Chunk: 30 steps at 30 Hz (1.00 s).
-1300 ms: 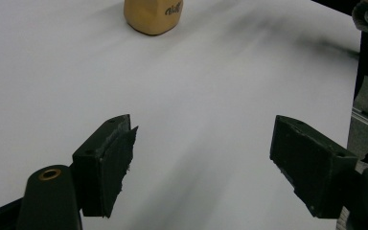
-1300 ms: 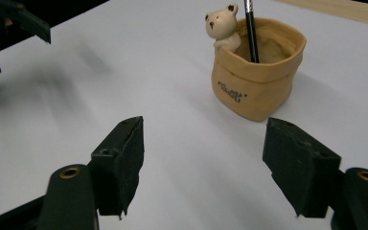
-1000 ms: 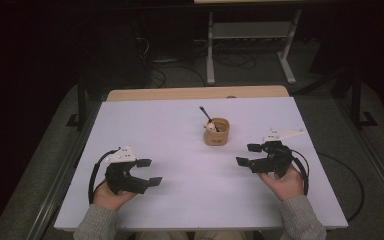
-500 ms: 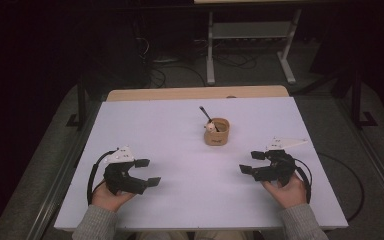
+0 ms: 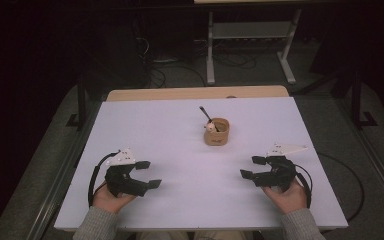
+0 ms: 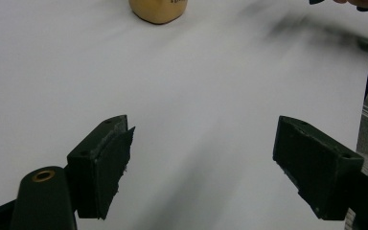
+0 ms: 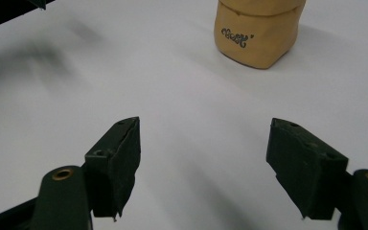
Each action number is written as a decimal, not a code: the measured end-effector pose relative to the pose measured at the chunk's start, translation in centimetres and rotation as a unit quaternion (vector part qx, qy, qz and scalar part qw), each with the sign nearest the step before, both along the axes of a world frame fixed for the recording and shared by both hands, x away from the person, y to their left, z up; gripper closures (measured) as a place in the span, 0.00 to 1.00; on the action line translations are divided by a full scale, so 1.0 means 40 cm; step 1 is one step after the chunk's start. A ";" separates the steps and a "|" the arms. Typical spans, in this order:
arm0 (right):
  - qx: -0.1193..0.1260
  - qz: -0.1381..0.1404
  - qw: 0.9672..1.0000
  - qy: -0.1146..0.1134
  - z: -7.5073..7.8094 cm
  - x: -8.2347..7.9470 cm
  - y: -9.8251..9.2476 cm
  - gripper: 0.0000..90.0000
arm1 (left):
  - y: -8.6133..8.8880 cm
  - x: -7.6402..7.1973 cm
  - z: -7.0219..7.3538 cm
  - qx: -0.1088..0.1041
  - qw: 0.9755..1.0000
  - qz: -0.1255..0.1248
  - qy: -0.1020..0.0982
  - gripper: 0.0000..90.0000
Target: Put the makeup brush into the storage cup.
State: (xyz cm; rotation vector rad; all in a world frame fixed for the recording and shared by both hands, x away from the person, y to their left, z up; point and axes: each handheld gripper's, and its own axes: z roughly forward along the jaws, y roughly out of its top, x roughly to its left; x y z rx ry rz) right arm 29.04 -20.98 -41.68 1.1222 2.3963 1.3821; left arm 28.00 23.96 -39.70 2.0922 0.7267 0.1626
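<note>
A tan cup (image 5: 216,132) stands right of the white table's (image 5: 155,125) centre. A dark stick and a small white thing poke out of it. My left gripper (image 5: 150,174) rests low near the front left, held in a hand, open with nothing between its jaws. My right gripper (image 5: 250,167) sits at the front right, also open and empty, jaws pointing toward the table's middle. In the left gripper view the open gripper (image 6: 203,163) faces bare table with the cup (image 6: 158,9) far ahead. From the right gripper (image 7: 203,163) the cup (image 7: 258,28) is nearer, ahead and to the right.
A wooden strip (image 5: 195,93) edges the table's far side. Beyond it on the dark floor are a metal stand (image 5: 250,45) and cables. A cable loop (image 5: 347,190) hangs off the right side. Part of the left gripper (image 7: 9,12) shows far off in the right gripper view.
My right gripper has sunk and come back toward the front edge. The left gripper and the cup have stayed put.
</note>
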 end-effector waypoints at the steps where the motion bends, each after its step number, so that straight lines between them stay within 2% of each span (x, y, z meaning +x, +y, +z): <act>1: 0.001 0.000 1.000 0.002 -0.001 0.000 -0.001 0.29 | 0.001 0.000 -0.001 0.003 1.000 0.000 0.000 0.22; 10: -0.001 0.002 1.000 0.007 -0.010 0.001 0.000 0.29 | 0.008 -0.001 -0.003 0.003 1.000 0.004 0.002 0.22; 30: 0.002 0.006 1.000 -0.002 -0.002 -0.005 -0.003 0.29 | 0.012 -0.003 -0.006 0.003 1.000 0.006 0.003 0.22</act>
